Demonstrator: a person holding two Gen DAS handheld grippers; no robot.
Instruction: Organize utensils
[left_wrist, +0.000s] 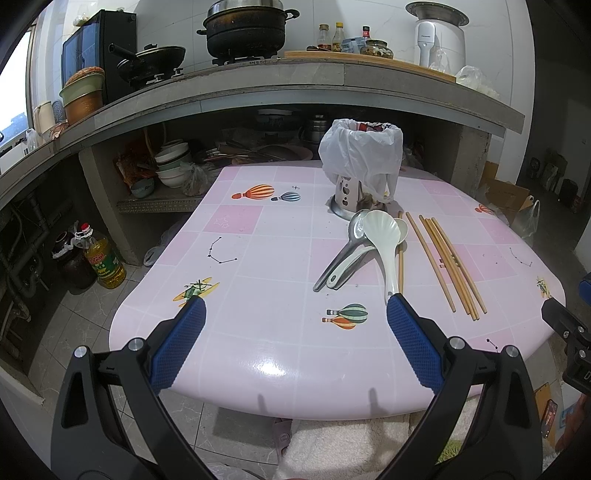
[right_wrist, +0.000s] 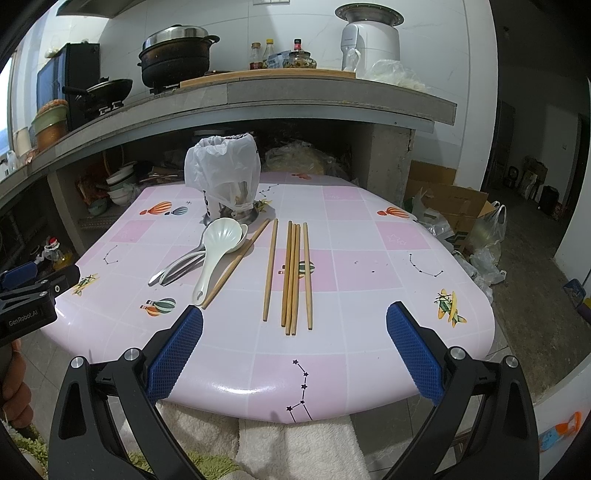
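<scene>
Both claws spread, empty (near table (right_wrist: 369, 376) edge); chopsticks (right_wrist: 295, 277) perhaps six.

Both wrist views over shared table (left_wrist: 280, 369)

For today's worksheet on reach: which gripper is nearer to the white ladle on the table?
Left. The left gripper has one finger tip beside the white ladle's handle end; the right gripper faces the chopsticks, further right.

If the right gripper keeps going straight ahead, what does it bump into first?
Probably the bundle of wooden chopsticks, lying on the pink table right between the open right gripper fingers' line. Height above the table is unclear, so it might pass over them.
</scene>
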